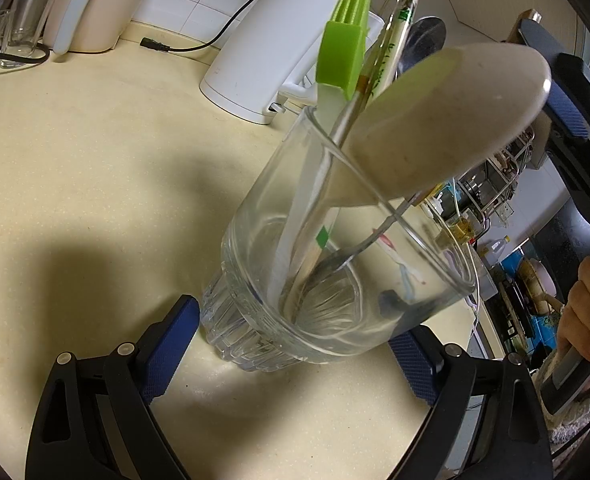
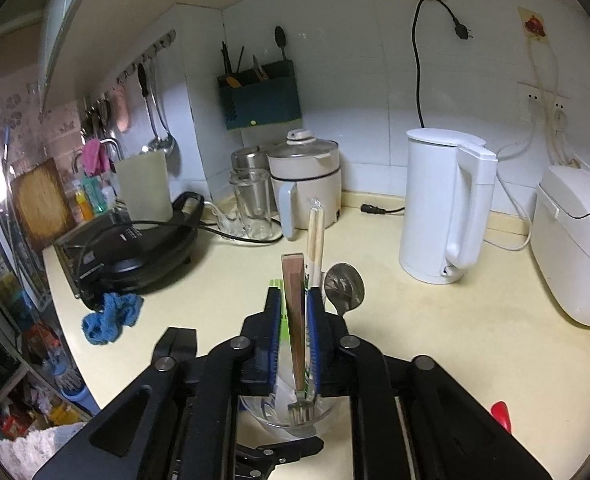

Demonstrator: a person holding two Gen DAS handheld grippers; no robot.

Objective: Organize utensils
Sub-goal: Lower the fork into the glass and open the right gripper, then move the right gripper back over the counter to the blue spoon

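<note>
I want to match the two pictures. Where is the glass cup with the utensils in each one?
Left wrist: glass cup in the centre, between the left gripper's fingers.
Right wrist: bottom centre, below the right gripper.
Shared landmark: the white kettle.

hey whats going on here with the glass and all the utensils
A person is sorting utensils into a clear glass on a cream kitchen counter. The left gripper straddles the glass base, pads not pressing it. The right gripper sits above the glass with a wooden-handled fork between its pads, tines down in the glass, though the pads look slightly off the handle. Already in the glass: a green brush, wrapped chopsticks and a metal spoon.
</note>
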